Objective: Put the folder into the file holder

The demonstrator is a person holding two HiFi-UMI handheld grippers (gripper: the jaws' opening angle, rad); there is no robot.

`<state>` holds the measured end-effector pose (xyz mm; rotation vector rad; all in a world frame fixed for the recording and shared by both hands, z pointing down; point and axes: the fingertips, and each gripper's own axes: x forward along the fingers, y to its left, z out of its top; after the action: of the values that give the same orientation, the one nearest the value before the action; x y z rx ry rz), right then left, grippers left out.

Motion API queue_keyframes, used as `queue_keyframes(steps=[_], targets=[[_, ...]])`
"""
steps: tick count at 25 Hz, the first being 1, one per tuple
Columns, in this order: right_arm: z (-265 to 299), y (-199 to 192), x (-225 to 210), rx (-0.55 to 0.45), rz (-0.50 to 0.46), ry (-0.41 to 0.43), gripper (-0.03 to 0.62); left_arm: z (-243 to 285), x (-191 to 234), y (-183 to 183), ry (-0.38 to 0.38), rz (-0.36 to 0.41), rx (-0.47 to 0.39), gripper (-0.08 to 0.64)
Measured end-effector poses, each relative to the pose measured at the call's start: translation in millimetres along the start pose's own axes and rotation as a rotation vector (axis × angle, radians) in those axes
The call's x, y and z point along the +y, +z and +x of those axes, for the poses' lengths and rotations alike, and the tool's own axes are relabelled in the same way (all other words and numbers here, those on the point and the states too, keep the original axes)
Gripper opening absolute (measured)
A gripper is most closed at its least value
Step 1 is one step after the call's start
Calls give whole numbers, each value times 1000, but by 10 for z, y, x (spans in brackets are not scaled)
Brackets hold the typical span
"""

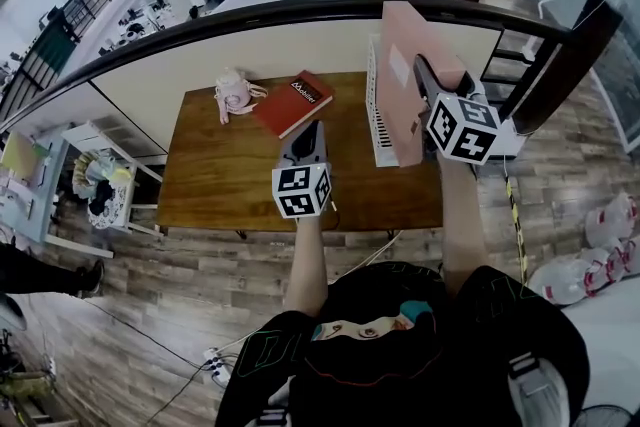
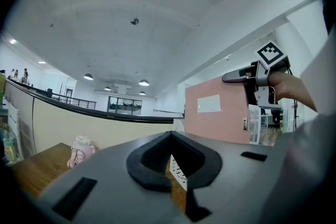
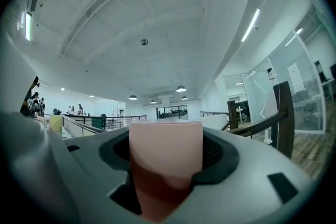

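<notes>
A pink folder (image 1: 403, 80) stands upright over the white file holder (image 1: 377, 120) at the right end of the wooden table (image 1: 220, 180). My right gripper (image 1: 422, 75) is shut on the folder's right edge; in the right gripper view the pink folder (image 3: 165, 149) fills the space between the jaws. My left gripper (image 1: 310, 130) hovers over the table's middle, left of the holder, its jaws together and nothing in them. From the left gripper view I see the folder (image 2: 215, 110), the right gripper (image 2: 247, 76) and a strip of the holder (image 2: 178, 173).
A red book (image 1: 293, 102) and a pink bottle (image 1: 233, 95) lie at the table's back left. A dark railing (image 1: 300, 10) and a low wall run behind the table. White bags (image 1: 600, 245) sit on the floor at the right.
</notes>
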<state>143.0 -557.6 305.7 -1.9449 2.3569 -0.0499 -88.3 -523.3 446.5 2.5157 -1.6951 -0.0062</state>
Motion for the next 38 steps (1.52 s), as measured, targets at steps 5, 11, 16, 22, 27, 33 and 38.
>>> queue_keyframes(steps=[5, 11, 16, 22, 27, 33, 38], targets=[[172, -79, -47, 5, 7, -10, 291, 16, 0, -20, 6, 12, 15, -3], [418, -220, -54, -7, -4, -15, 291, 44, -30, -143, -3, 4, 52, -3], [590, -270, -90, -9, 11, -43, 291, 49, -44, -204, 2, 9, 76, -3], [664, -324, -60, -38, 6, -70, 291, -30, 43, -253, 38, 1, 85, -3], [734, -276, -51, -56, 14, -97, 291, -92, 112, -304, 66, -8, 95, -3], [737, -319, -2, -124, 1, -98, 291, -183, 231, -368, 101, -19, 112, -3], [749, -578, 23, -103, -19, -81, 291, -214, 265, -443, 112, -25, 131, -3]])
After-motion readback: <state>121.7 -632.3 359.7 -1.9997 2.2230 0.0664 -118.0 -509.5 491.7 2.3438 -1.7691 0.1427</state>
